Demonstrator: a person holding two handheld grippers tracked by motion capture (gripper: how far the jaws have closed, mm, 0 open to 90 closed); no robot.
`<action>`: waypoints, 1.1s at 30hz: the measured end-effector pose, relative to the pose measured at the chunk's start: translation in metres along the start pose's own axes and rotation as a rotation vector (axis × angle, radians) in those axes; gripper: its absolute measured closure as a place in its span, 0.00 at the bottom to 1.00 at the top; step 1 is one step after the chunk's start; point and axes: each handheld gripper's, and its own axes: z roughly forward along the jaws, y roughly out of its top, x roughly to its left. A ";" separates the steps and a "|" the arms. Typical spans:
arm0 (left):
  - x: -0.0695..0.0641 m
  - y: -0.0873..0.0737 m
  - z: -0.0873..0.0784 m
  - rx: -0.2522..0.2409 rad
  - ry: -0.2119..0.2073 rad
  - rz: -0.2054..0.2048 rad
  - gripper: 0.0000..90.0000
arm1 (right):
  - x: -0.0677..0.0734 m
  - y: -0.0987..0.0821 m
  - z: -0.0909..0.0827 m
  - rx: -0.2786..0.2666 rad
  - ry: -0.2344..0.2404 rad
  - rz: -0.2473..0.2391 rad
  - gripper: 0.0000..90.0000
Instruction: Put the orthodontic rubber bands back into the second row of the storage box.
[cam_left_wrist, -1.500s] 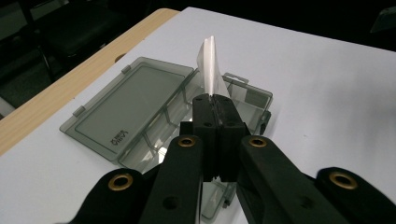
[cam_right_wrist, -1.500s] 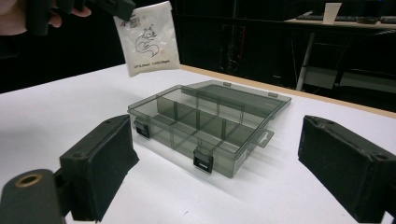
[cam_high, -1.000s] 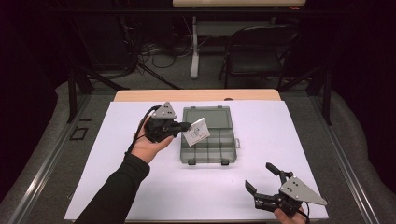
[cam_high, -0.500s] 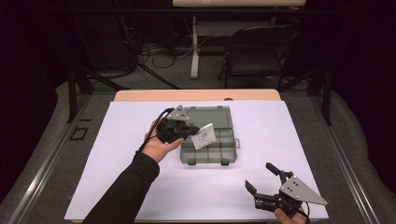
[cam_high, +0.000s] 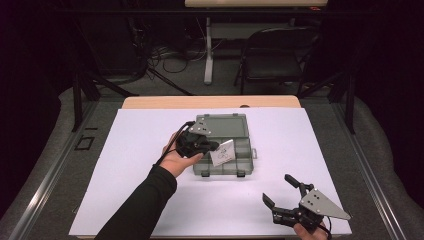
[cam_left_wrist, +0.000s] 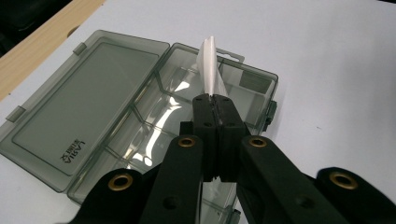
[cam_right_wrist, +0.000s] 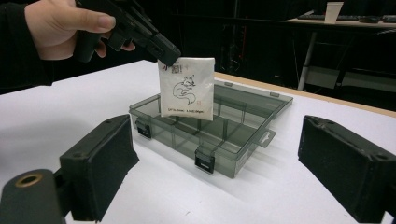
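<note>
Overhead, we see our left tongs (cam_high: 212, 146) holding a white packet (cam_high: 223, 152) above the open organizer box (cam_high: 223, 145), not yet laid in, while our right tongs (cam_high: 281, 194) gape wide, well apart from the box. Left gripper view: the packet (cam_left_wrist: 212, 70) is edge-on over the box (cam_left_wrist: 154, 116), its print hidden. Right gripper view: it (cam_right_wrist: 187, 88) hangs above the box (cam_right_wrist: 219, 130); which compartment, we cannot tell.

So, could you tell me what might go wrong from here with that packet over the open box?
The left gripper pinches the packet only by its top corner, so it could slip or swing. It hangs above the dividers of the box, so it may land across a wall rather than in a compartment. The box is loose and could be nudged.
</note>
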 end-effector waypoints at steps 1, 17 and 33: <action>0.000 -0.001 0.001 0.002 -0.002 -0.001 0.99 | 0.000 0.000 0.000 0.000 0.000 0.000 0.11; -0.003 -0.013 0.018 0.033 -0.025 -0.017 0.99 | 0.000 0.000 0.000 -0.001 0.002 0.005 0.11; -0.002 -0.021 0.027 0.066 -0.024 -0.025 0.99 | 0.000 0.000 0.000 -0.003 -0.002 0.002 0.11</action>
